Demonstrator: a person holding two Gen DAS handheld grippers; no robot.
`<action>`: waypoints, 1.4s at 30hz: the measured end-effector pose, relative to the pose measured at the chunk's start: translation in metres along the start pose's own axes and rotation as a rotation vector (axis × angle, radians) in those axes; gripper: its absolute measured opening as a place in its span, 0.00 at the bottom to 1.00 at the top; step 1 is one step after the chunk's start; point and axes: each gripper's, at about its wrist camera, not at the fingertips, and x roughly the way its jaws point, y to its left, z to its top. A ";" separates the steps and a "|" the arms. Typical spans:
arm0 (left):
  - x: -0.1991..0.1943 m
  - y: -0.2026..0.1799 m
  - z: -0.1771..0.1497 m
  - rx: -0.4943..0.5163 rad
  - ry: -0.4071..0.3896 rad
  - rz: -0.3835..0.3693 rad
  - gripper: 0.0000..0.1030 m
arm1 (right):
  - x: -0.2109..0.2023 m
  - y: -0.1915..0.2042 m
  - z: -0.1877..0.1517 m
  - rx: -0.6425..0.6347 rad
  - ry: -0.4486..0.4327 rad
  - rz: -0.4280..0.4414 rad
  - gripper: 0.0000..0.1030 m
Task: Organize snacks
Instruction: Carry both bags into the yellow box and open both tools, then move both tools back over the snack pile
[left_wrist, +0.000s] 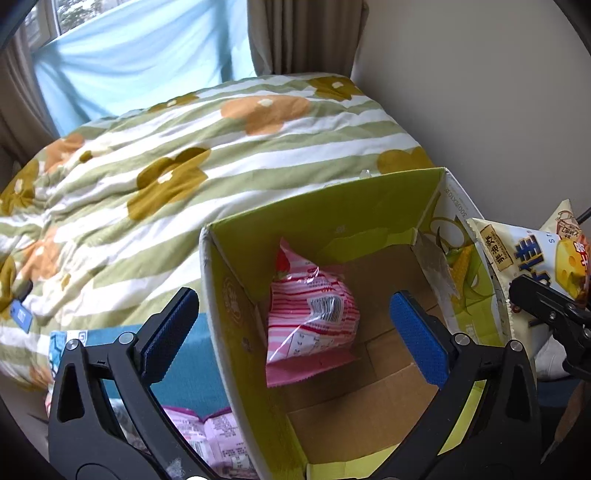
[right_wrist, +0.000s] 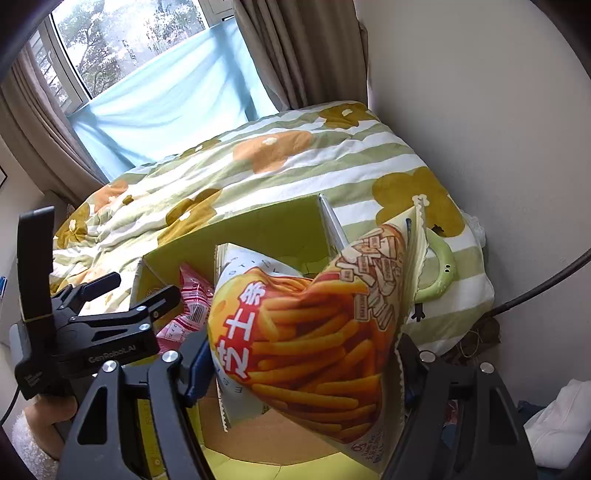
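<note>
Inside the box, against its left wall, a pink striped pack leans. Left gripper spread, empty; right gripper pinches a puffy orange fries bag.

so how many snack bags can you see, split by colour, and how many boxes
pink striped bag, inside the box: 1
pink and purple bag, outside the box at lower left: 1
orange fries bag, held in the right gripper: 1
cardboard box with green printing: 1
total: 3 snack bags, 1 box
</note>
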 end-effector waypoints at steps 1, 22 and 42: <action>-0.006 0.001 -0.006 -0.017 0.000 0.010 1.00 | 0.001 -0.001 0.000 -0.005 0.004 0.007 0.70; -0.099 0.026 -0.097 -0.337 -0.051 0.207 1.00 | 0.055 0.026 0.039 -0.286 0.011 0.048 0.97; -0.193 0.041 -0.147 -0.342 -0.188 0.240 1.00 | -0.049 0.035 0.006 -0.339 -0.112 0.101 0.99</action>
